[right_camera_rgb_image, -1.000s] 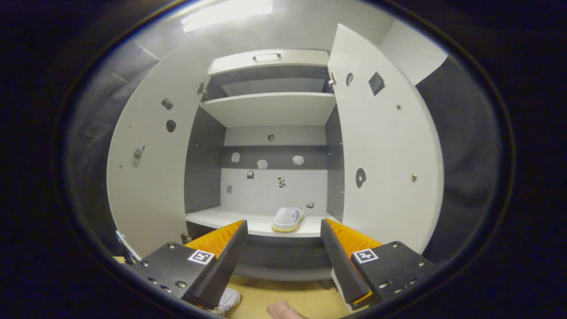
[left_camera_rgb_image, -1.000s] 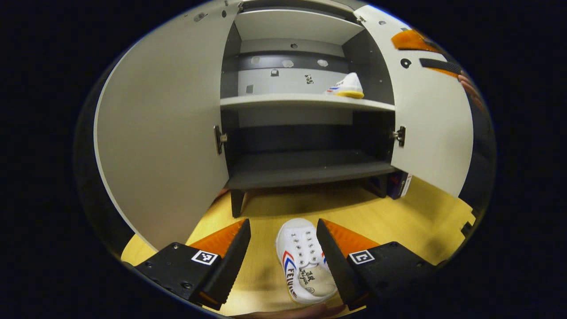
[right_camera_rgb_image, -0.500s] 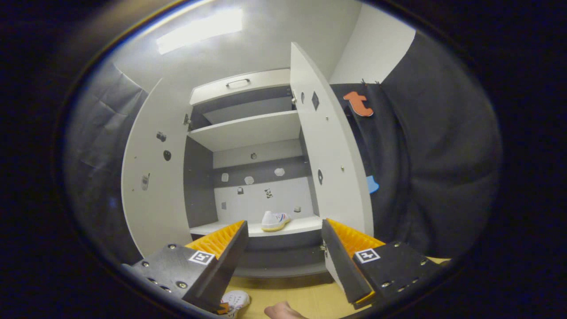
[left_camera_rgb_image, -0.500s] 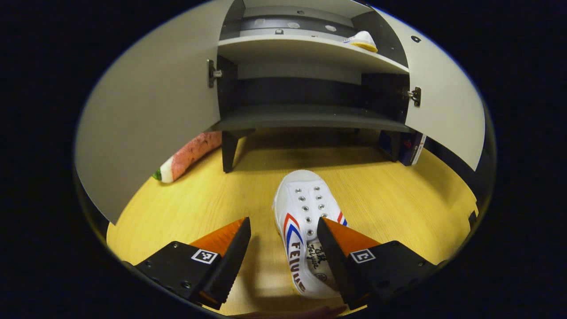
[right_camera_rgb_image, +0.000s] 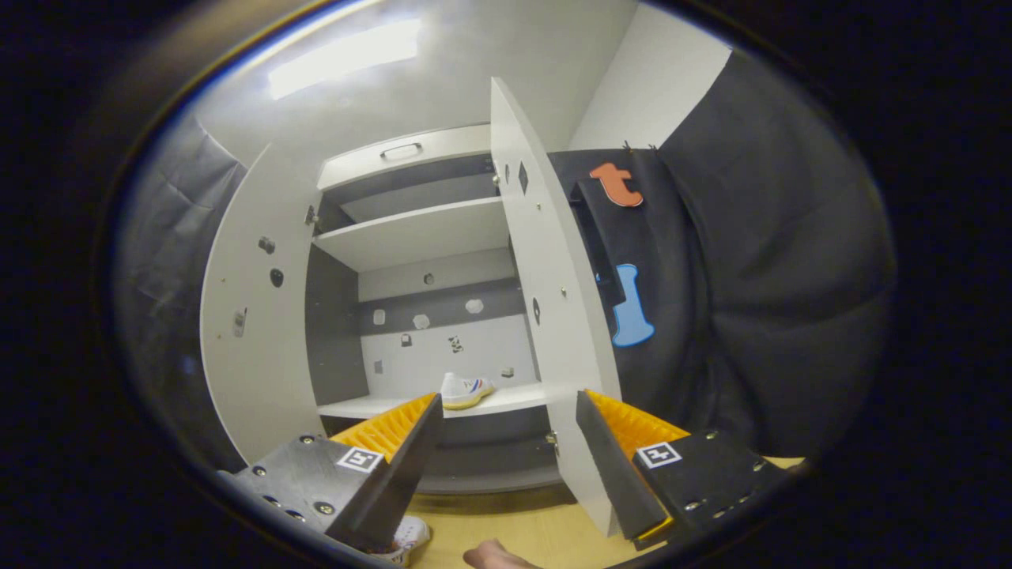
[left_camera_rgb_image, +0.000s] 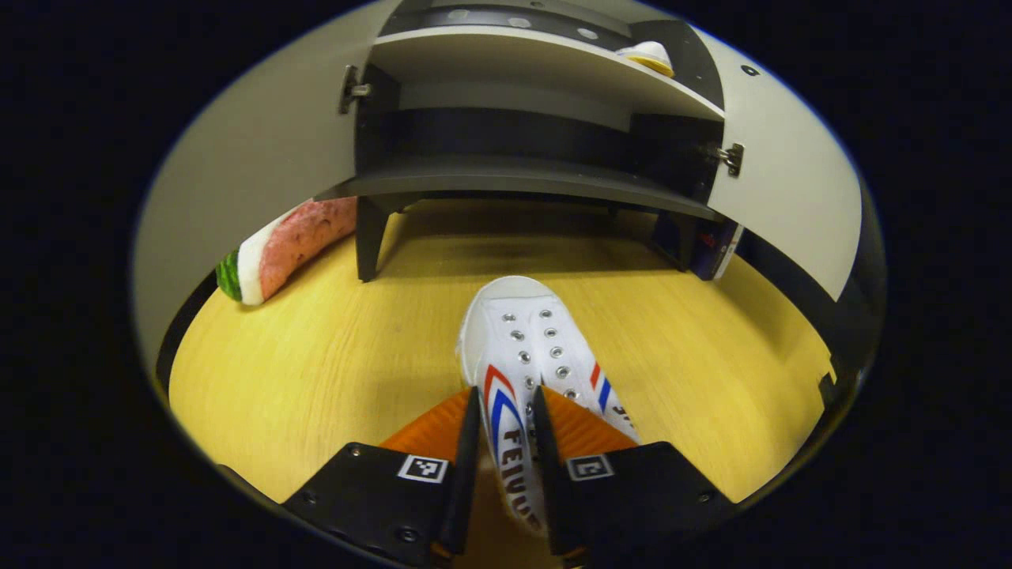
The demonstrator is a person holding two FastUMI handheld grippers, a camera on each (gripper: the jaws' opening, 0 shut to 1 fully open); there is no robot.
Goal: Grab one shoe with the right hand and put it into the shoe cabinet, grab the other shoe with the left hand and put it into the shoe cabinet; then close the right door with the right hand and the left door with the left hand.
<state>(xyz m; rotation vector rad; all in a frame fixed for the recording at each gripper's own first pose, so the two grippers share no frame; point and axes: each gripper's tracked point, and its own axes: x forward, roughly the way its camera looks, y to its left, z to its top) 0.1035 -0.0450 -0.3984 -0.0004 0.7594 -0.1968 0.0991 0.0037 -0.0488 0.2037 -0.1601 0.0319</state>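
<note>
I have the left gripper (left_camera_rgb_image: 503, 442) closed on the side wall of a white shoe (left_camera_rgb_image: 528, 356) lying on the wooden floor (left_camera_rgb_image: 316, 371) before the shoe cabinet (left_camera_rgb_image: 522, 170), both fingers pinching its upper. My right gripper (right_camera_rgb_image: 506, 458) hangs spread wide, holding nothing, facing the cabinet's open right door (right_camera_rgb_image: 553, 316). The other shoe (right_camera_rgb_image: 465, 391) sits on the middle shelf (right_camera_rgb_image: 379, 405).
</note>
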